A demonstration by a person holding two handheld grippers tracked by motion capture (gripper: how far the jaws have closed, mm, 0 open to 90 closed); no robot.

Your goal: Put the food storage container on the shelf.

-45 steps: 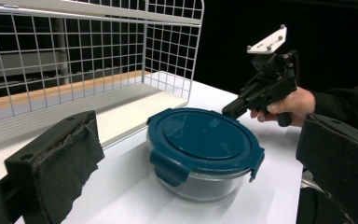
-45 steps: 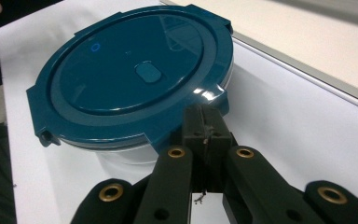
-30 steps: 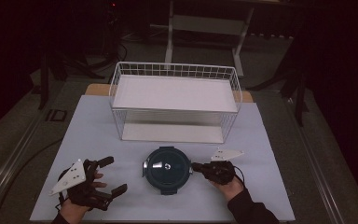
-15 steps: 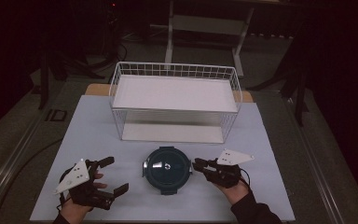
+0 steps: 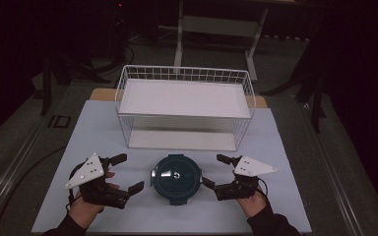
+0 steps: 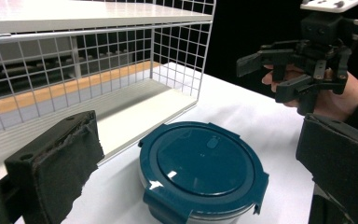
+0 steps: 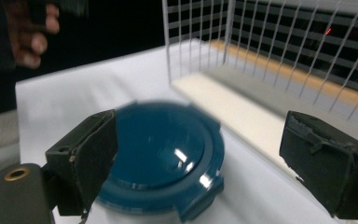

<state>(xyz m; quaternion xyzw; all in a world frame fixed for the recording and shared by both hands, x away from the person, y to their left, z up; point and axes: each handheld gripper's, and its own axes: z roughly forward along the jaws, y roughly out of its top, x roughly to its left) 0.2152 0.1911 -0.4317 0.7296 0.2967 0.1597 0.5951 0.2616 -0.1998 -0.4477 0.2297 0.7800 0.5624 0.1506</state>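
Note:
A round container with a dark teal clip-on lid [image 5: 176, 179] sits on the white table [image 5: 98, 128], in front of the wire rack. My left gripper [image 5: 129, 173] hovers just left of it, open, with nothing between its black pads [image 6: 56, 163]; the container [image 6: 200, 163] lies just beyond them. My right gripper [image 5: 213, 170] hovers just right of the container, apart from it. Its jaws have just been opening and stand wide, with nothing between its pads [image 7: 86, 158]. From that side the container [image 7: 163, 149] lies a little ahead. The right gripper [image 6: 265, 77] also faces the left gripper's camera.
A white wire rack [image 5: 184, 105] with a flat white top panel and an open front stands behind the container. The table's front edge runs just under both hands. Dark floor, cables and stand legs surround the table.
The right gripper's jaws went from shut beside the container's right edge to wide open. Both hands rose slightly. The left gripper stayed open and the container did not move.

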